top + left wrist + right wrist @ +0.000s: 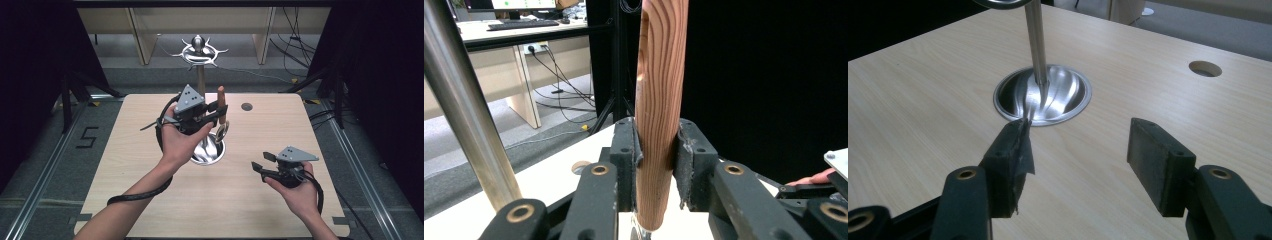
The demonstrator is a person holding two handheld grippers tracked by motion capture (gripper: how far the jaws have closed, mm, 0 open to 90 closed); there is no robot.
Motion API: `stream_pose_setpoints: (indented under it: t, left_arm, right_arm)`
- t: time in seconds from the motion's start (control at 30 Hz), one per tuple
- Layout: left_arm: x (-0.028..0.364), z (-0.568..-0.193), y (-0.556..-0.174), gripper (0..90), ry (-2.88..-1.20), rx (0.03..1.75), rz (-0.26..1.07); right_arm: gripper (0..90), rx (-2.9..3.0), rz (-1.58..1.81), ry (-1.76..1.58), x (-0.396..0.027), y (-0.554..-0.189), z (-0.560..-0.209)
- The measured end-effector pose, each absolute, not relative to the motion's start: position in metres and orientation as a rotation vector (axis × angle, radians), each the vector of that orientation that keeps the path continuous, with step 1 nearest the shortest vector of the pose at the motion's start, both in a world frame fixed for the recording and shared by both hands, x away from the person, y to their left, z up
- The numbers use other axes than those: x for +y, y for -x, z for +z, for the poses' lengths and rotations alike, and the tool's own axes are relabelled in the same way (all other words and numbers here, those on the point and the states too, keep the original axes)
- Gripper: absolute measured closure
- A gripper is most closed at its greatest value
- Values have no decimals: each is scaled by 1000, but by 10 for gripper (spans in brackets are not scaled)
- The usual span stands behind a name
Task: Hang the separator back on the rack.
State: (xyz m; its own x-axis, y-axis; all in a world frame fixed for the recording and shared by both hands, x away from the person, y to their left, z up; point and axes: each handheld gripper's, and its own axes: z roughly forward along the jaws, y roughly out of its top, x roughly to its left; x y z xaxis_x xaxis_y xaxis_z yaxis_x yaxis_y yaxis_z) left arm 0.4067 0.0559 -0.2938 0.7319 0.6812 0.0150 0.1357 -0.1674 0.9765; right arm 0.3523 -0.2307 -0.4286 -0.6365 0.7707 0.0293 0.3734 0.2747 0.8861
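Two grippers in play. Left gripper [218, 114] is clamped on a wooden handle [658, 115], jaws pressed tight to both sides of it at roughly its lower third. Right gripper [1083, 160] is wide open with nothing between the pads, hovering over the table [150, 200] on the near right of the stand base [1043, 95].

Landmark is the steel utensil stand: round dished base on the table, vertical pole [466, 115], hook crown [200, 50] on top. The utensil sits just right of the pole, about mid-height, well below the crown and above the base. In the high view a metal ring-shaped part [221, 133] hangs below the jaws; can't tell what kind of head it is.

Orientation: long axis near vertical, roughly parallel to the pole, handle end up, metal end down toward the base. Slight lean in the left gripper view, top tipping toward the pole.

Likely step, my read: hanging it on the stand or having just lifted it off, can't tell which. To do it well:
- keep the grip firm, wood grain is smooth and could slip
- hold the axis parallel to the pole so the lower end doesn't knock it
- any hanging hole isn't visible, so check that before aiming for a hook
- right gripper is free to steady the base if it rocks
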Motion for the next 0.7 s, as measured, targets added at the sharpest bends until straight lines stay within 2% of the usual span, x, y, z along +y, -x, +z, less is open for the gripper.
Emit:
stream_pose_setpoints:
  t: [0.7]
  left_arm:
    - [49, -276, -413, 717, -1706, 668, 551]
  right_arm:
    - [430, 2148, 1320, -1052, -229, -352, -429]
